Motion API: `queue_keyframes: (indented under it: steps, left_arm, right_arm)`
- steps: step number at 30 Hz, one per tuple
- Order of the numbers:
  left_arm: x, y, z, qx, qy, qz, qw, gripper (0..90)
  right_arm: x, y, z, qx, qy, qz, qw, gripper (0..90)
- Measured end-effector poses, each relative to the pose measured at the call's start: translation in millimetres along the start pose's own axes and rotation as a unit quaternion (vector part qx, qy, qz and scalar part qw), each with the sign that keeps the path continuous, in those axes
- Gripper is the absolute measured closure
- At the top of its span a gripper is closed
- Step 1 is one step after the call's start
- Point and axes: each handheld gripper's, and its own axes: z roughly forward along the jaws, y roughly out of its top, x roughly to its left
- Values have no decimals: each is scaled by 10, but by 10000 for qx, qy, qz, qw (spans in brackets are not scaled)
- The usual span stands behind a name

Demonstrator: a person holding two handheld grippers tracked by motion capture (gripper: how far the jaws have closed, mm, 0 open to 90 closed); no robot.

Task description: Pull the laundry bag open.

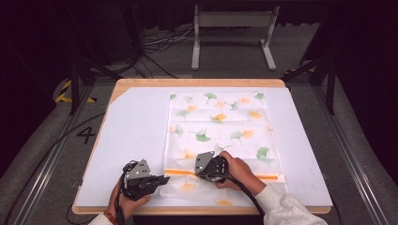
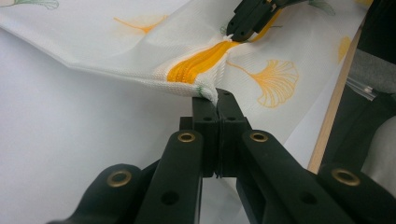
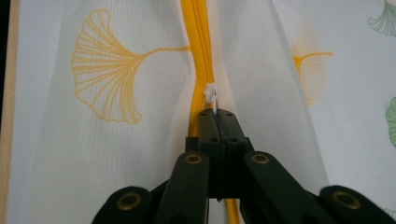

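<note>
A white mesh bag (image 1: 220,136) printed with green and orange ginkgo leaves lies flat on the white table cover. An orange zipper (image 1: 180,172) runs across its near end. My left gripper (image 1: 165,179) is shut on the bag's left edge (image 2: 211,94) at the zipper's end, lifting the cloth a little. My right gripper (image 1: 201,171) is shut on the white zipper pull (image 3: 211,94), which sits on the orange zipper (image 3: 201,56). In the left gripper view the right gripper (image 2: 243,31) holds the pull at the far end of the bunched zipper (image 2: 198,65).
A white sheet (image 1: 136,136) covers a wooden table (image 1: 197,83). The table's near edge (image 2: 332,112) runs close behind the bag. A metal stand (image 1: 233,33) and cables lie on the floor beyond the table.
</note>
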Motion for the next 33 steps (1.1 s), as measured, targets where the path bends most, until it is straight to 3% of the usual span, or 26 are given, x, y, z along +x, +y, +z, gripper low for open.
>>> queue_keyframes:
  steps: [10, 12, 33]
  left_arm:
    - [-13, 1, 6, 45, -6, 38, 10000, 887]
    - [-5, -12, -12, 38, 0, -37, 10000, 887]
    - [7, -20, -25, 65, 70, -6, 10000, 887]
  right_arm:
    - [18, -42, -52, 41, -51, -30, 10000, 900]
    - [16, -70, -63, 183, -138, -63, 9997, 900]
    - [-61, -403, -316, 225, -303, 196, 9991, 900]
